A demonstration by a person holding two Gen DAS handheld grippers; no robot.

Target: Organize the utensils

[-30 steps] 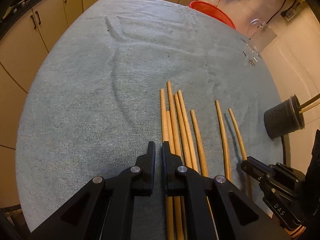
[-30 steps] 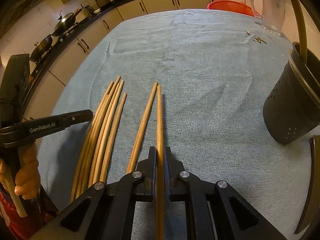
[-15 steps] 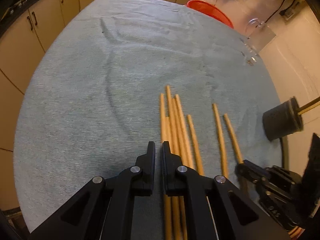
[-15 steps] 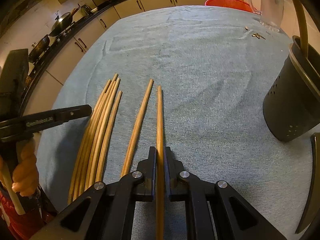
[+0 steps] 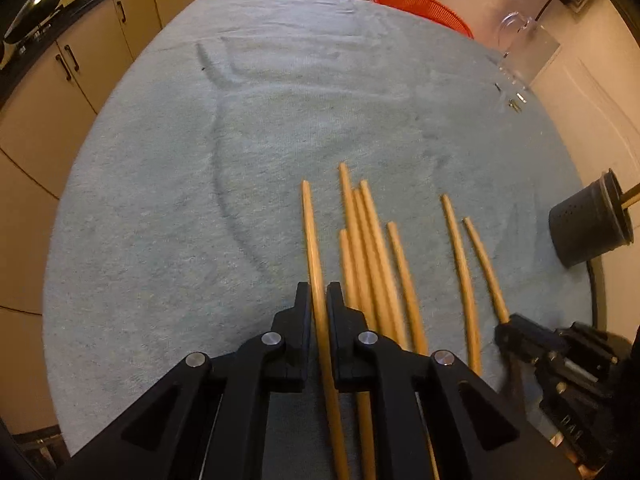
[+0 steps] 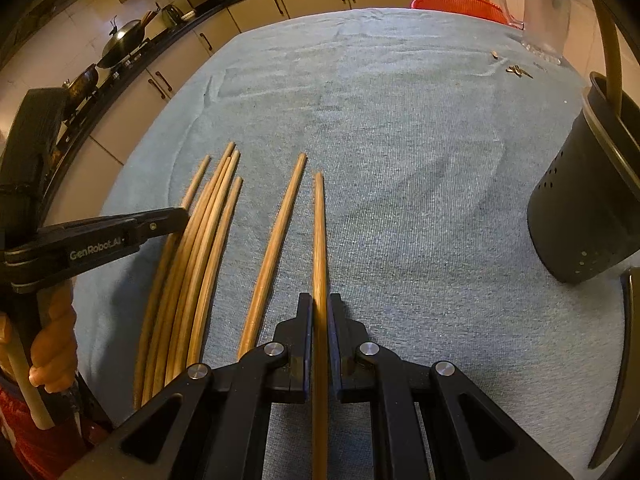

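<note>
The left hand-held gripper [image 5: 319,300] was clamped on one wooden chopstick [image 5: 314,248], which ran straight forward from between its fingers over the grey-blue cloth of the tabletop [image 5: 160,200]. Just to the right of that hand-held gripper lay a bundle of chopsticks [image 5: 366,248], close together and partly overlapping, their near ends hidden under its right finger. Further right lay a single chopstick [image 5: 460,264], apart from the bundle.

The right hand-held gripper [image 6: 319,316] was likewise closed tight on a chopstick of its own [image 6: 319,232], which pointed ahead between the fingers. Immediately to its left the single chopstick [image 6: 276,240] lay angled slightly away, and further left was the bundle [image 6: 204,248], beside the left hand-held gripper [image 6: 176,216], which reached in from the side. Whether either gripped chopstick was raised off the cloth could not be told.

Ahead and to the right of the right hand-held gripper stood a dark perforated holder [image 6: 588,208], upright, with a chopstick [image 6: 610,40] sticking out of it. Far ahead, at the back edge of the tabletop, were a red basket [image 6: 460,4] and a clear jug [image 6: 544,8], with a few small metal bits [image 6: 518,70] on the cloth near the jug.
</note>
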